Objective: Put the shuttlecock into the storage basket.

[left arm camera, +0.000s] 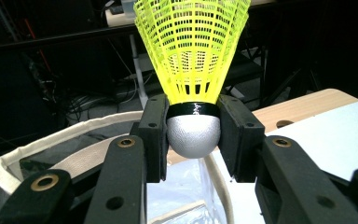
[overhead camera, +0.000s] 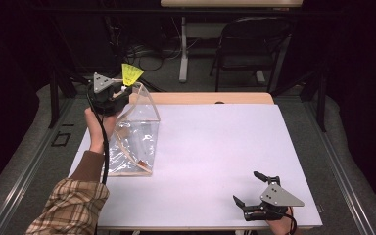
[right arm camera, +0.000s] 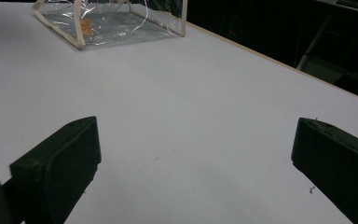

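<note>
Left hand-held gripper (overhead camera: 122, 89) is clenched on a shuttlecock (overhead camera: 131, 73), raised over the far left corner of the counter (overhead camera: 215, 147). In the left gripper view the pads (left arm camera: 153, 135) press on either side of the shuttlecock's (left arm camera: 193, 70) black band, just above the silver cork; the cork points back toward the hand-held gripper, the yellow skirt away and upward. Long axis runs roughly in line with the jaws, tilted up.

Clear bag (overhead camera: 137, 134) with cream trim stands along the left edge. Its open top lies directly below and just nearer than the shuttlecock; in the left gripper view the bag's rim (left arm camera: 51, 140) shows under the jaws.

Right hand-held gripper (overhead camera: 249, 191) rests at the near right corner, jaws wide apart, nothing between them; well away from the bag (right arm camera: 107, 23).

Judgement: the work in hand is dropping the shuttlecock into the bag. The left hand-held gripper is the nearer one. The move turns on a short descent, cork leading, so the wrist must tip the axis downward first.
</note>
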